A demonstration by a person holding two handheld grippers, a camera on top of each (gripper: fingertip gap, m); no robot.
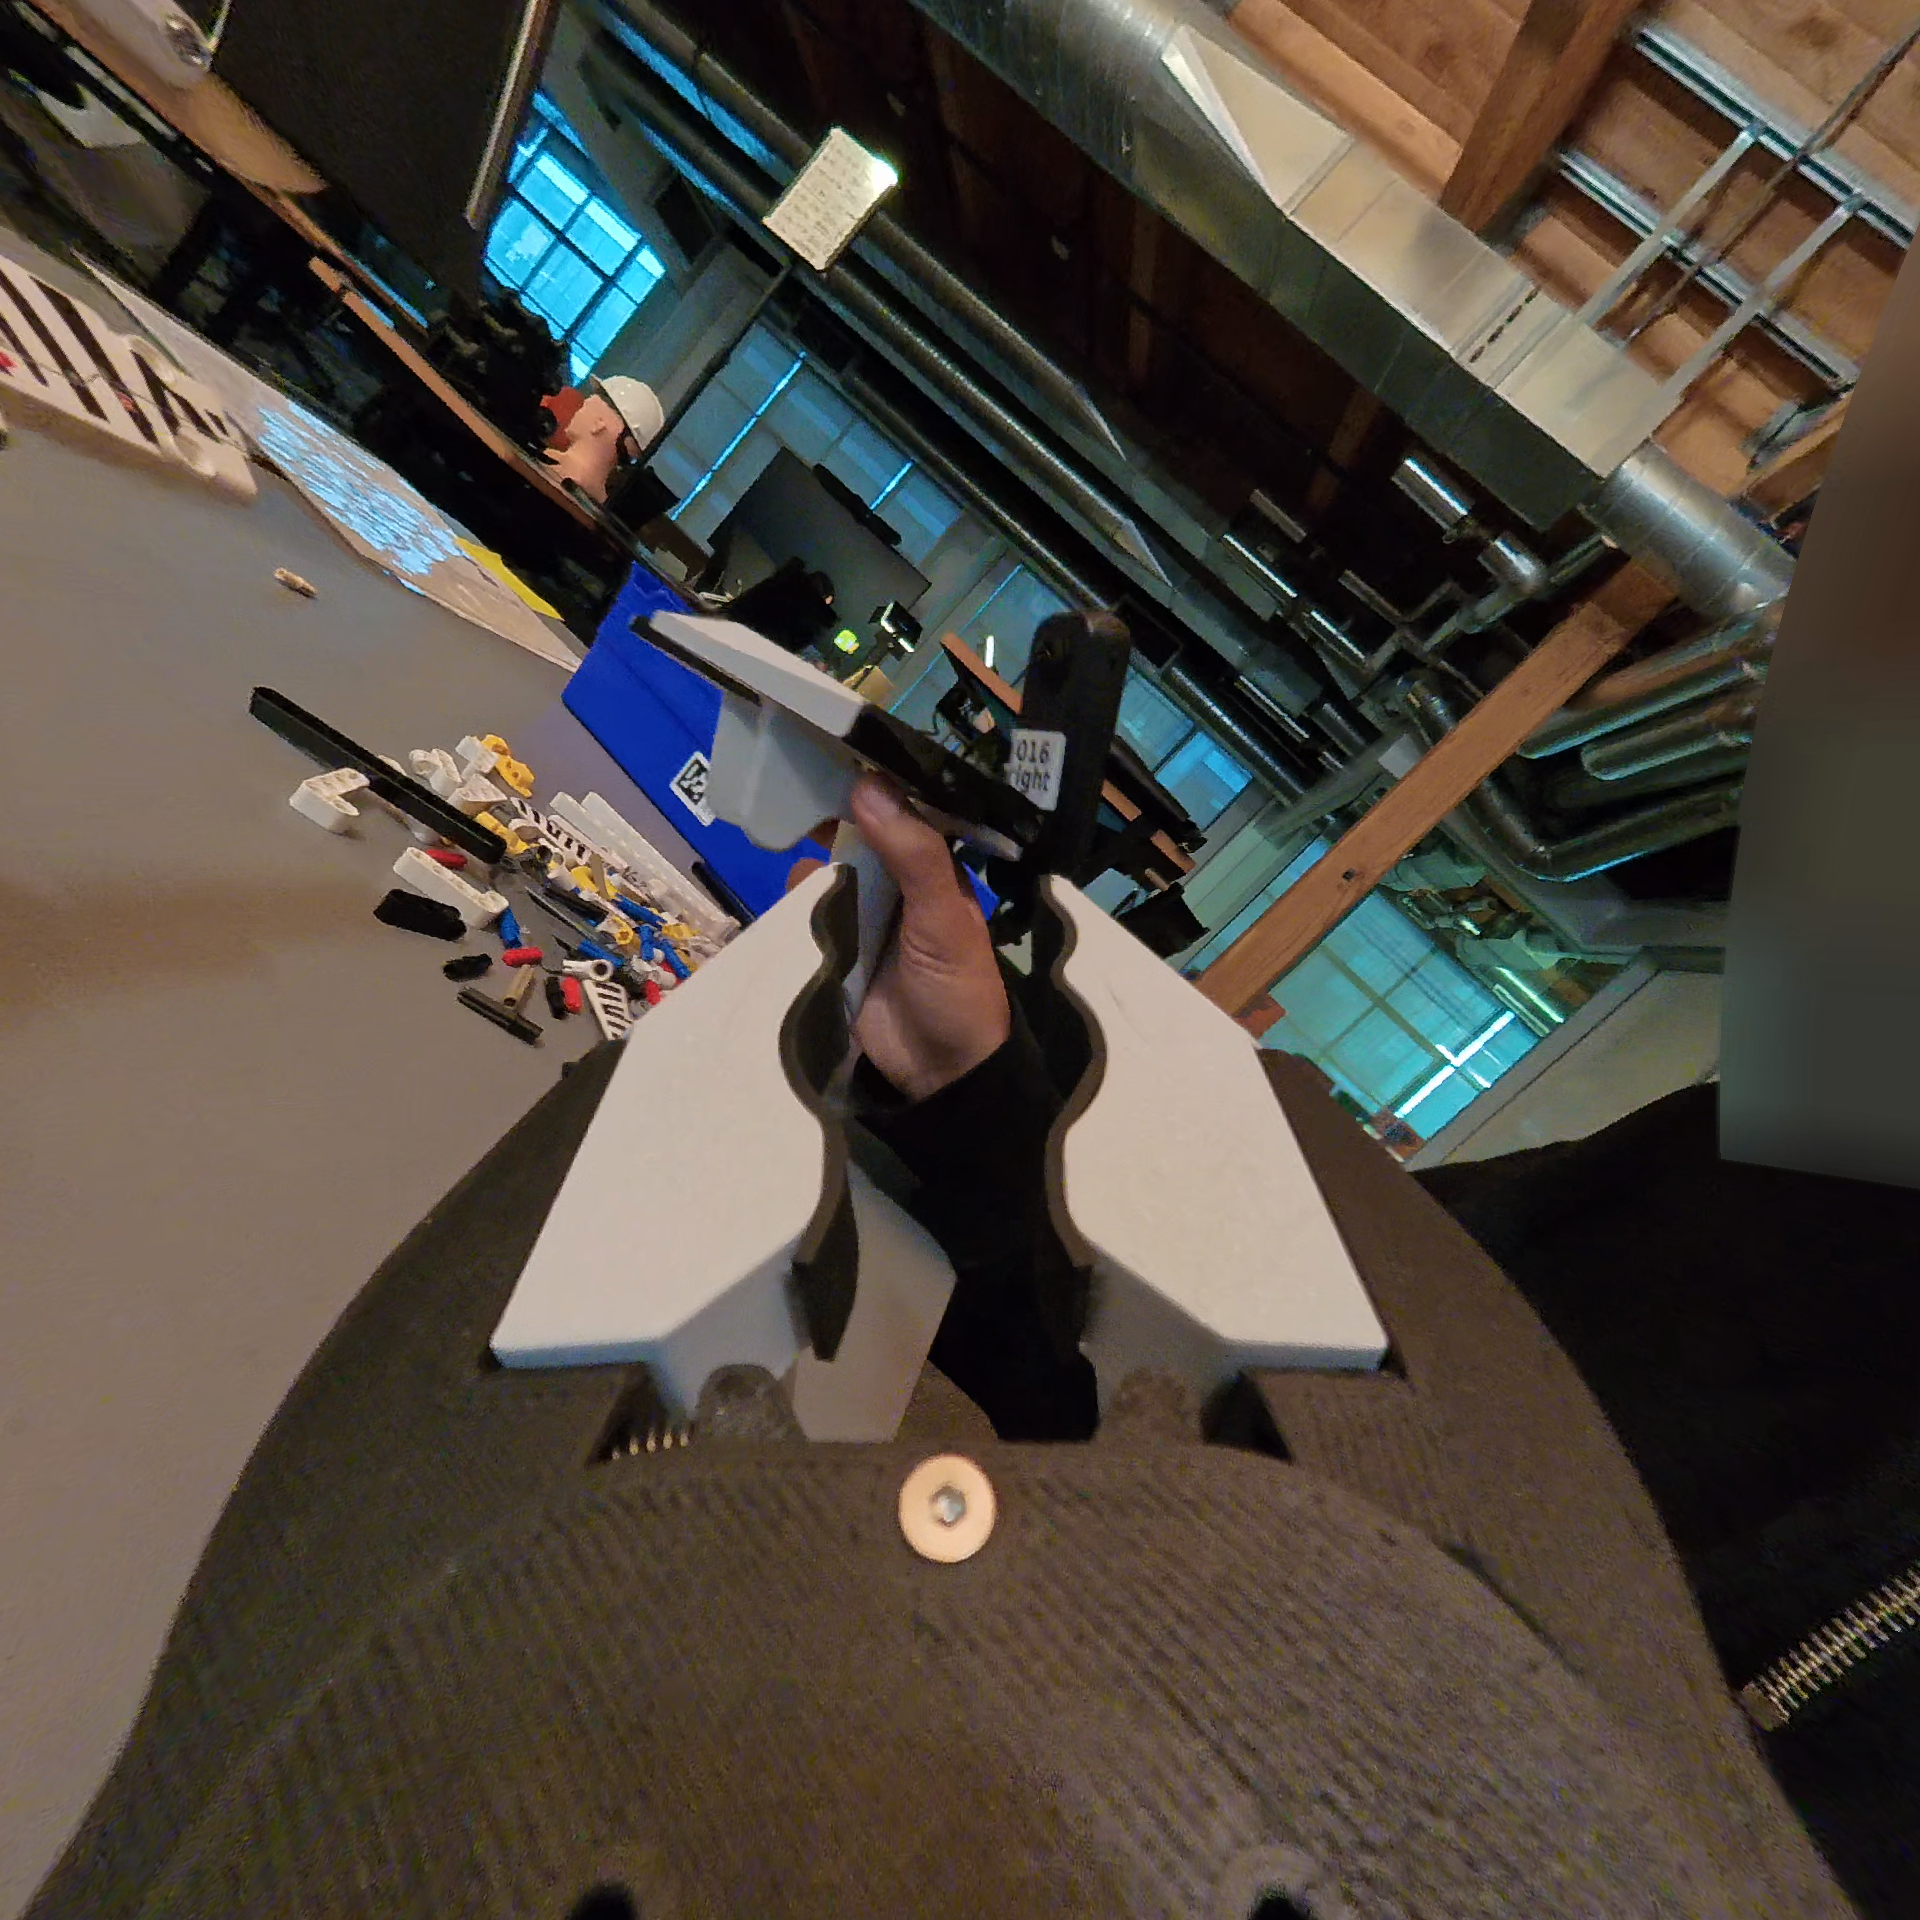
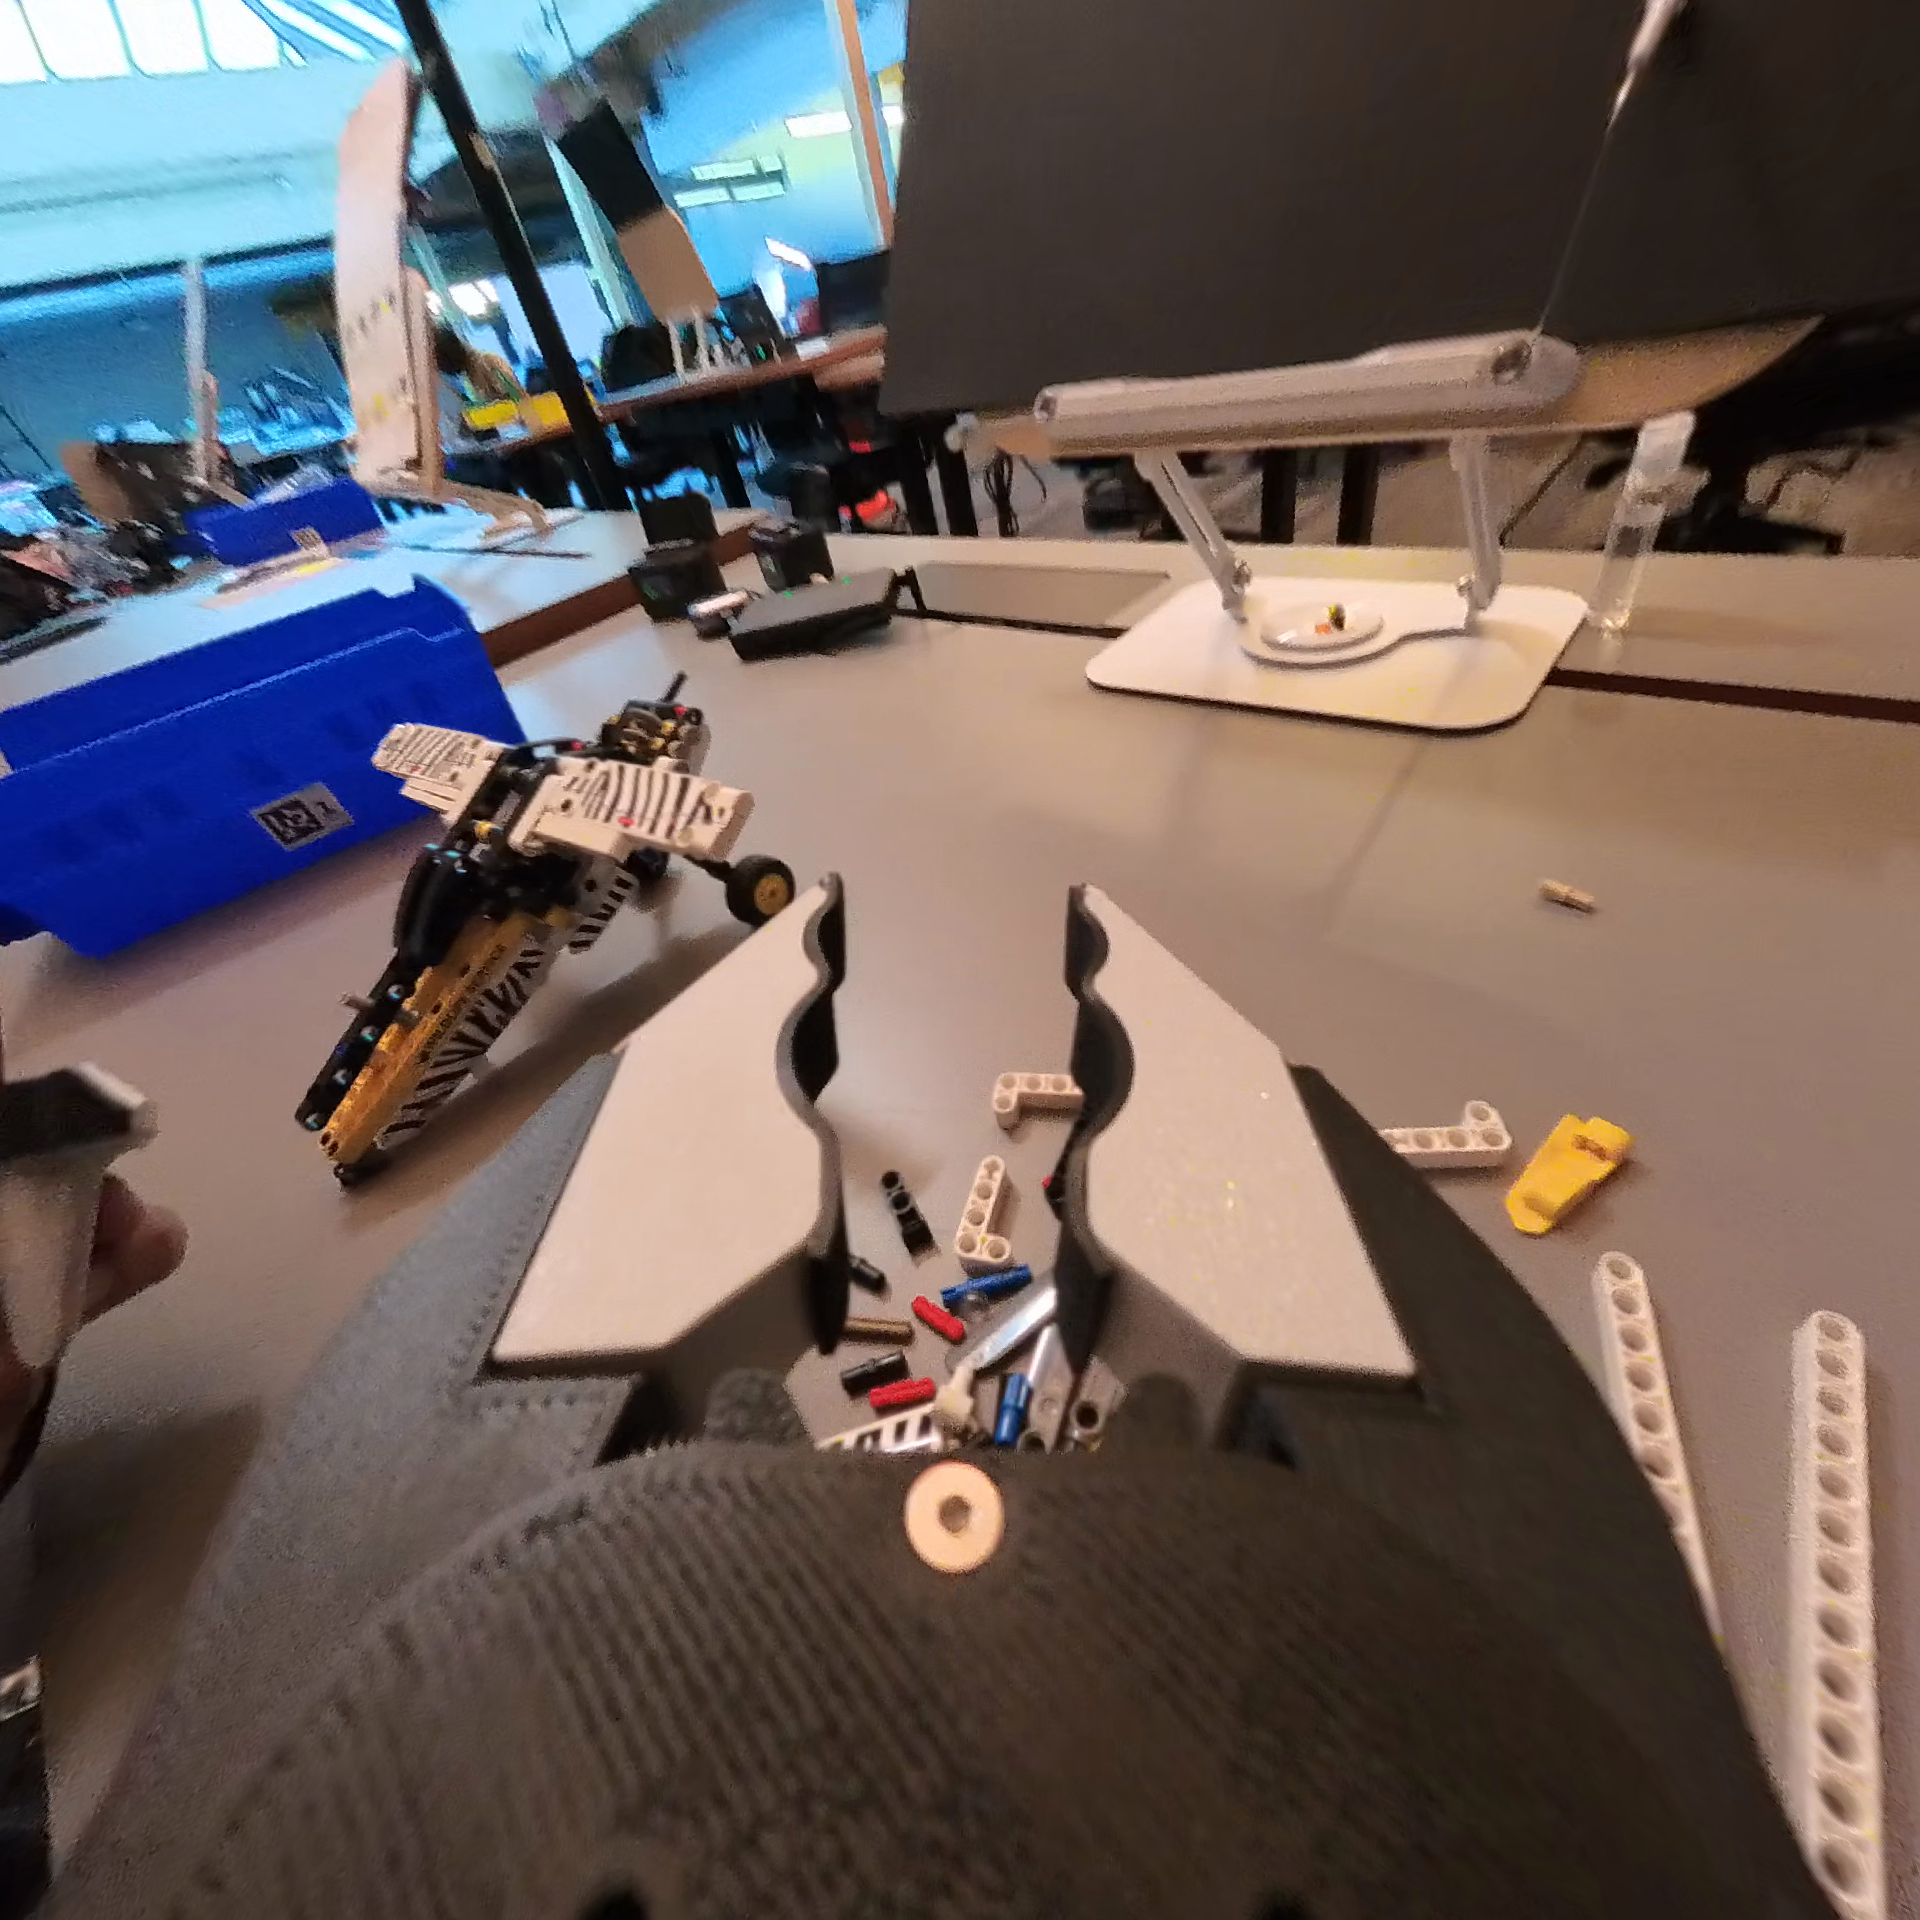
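Bricks (image 2: 940, 1320) lie loose on the table (image 2: 1195, 883) under our right gripper (image 2: 951, 904), fingers apart and empty. Our left gripper (image 1: 940, 883) is raised, fingers apart, nothing held. Model (image 2: 499, 914) and blue bin (image 2: 156, 748) stand left.

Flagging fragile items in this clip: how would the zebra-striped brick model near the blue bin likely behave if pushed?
The zebra-striped brick model leans on a narrow base, so it would probably tip. Its small wheel may let it roll. Built from clipped bricks, pieces could pop off.
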